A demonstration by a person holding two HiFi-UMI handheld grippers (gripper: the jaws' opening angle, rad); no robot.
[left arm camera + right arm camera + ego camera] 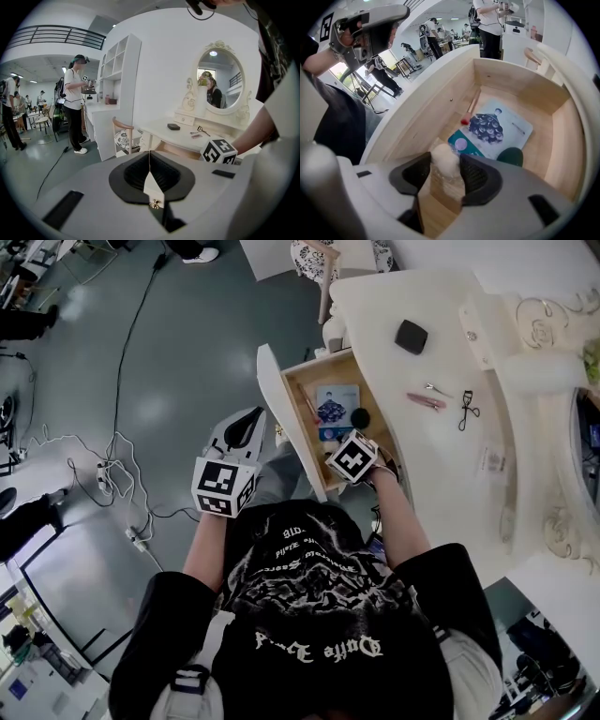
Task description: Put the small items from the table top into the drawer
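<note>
Right gripper view: the right gripper points steeply down into the open drawer. Its jaws stand fairly wide, with a pad against each side of a white puff in clear wrap.
Puff position: at the jaw tips, over the near-left corner of the drawer floor. I cannot tell whether it rests on the wood.
Drawer contents: printed card, teal packet, red-tipped stick, dark round item.
Left gripper: the jaws are closed together, with nothing between the pads that I can identify. In the head view it sits just beside the outer face of the drawer front. A brass knob shows low in the gap; I cannot tell whether it is gripped.
Table: black compact, pink stick, eyelash curler and a small metal clip are not yet stowed.
Step in hand: probably depositing the puff in the drawer.
Next move: open the pads clear of the wrap and lift straight out so the film does not snag. Then reach for the table; the pink stick looks nearest.
</note>
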